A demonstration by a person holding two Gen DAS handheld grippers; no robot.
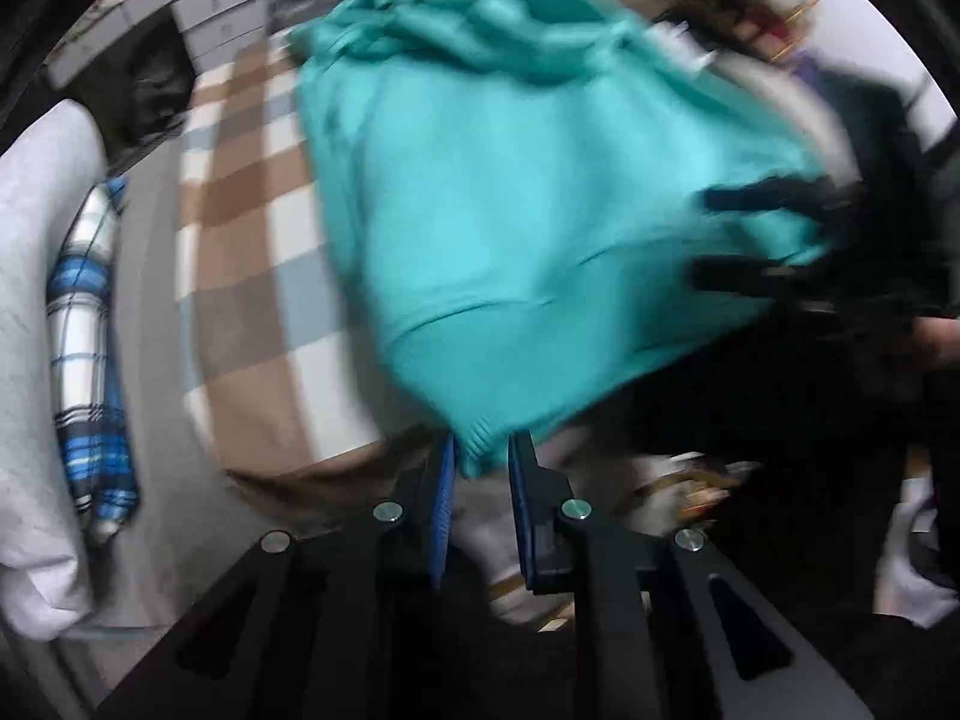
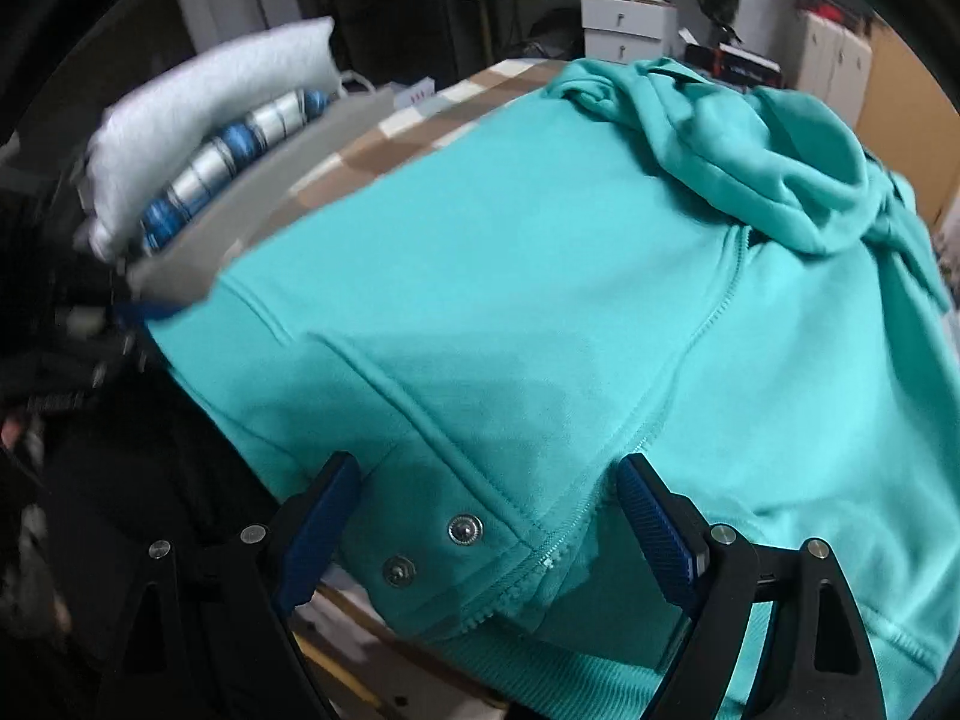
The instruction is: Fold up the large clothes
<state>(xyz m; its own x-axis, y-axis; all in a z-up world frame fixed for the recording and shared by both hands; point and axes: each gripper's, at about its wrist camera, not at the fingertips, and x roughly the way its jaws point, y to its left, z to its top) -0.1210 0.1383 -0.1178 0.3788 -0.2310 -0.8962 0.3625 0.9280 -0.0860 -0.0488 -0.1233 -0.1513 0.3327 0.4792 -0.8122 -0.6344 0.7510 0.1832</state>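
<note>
A teal hoodie point(image 2: 540, 300) is lying spread across a bed covered by a checked blanket point(image 1: 240, 276) in brown, white and grey. Its zipper point(image 2: 702, 336) is running up the middle of the front, and the hood point(image 2: 780, 168) is sitting bunched toward the bed's far end. The hem is hanging over the bed's near edge, with two metal snaps point(image 2: 432, 549) showing on the waistband.

The left gripper point(image 1: 480, 462) is pinching a ribbed corner of the hem; its jaws are standing close together with teal cloth squeezed between the blue pads point(image 1: 445, 498). That corner is sitting at the near edge, past the blanket's border.

The right gripper point(image 2: 489, 516) is hovering over the waistband where the zipper ends. Its jaws are standing wide apart, one on either side of the snaps and the zipper foot, and the pads point(image 2: 654, 528) are not pressing on the cloth. In the left wrist view this gripper is showing as a dark blurred shape at the hoodie's right side.

Along the far side of the bed a white pillow point(image 2: 198, 114) is lying with a blue plaid cloth point(image 1: 90, 372) tucked beside it. Beyond the bed a white set of drawers point(image 2: 600, 6) is standing against the wall.
</note>
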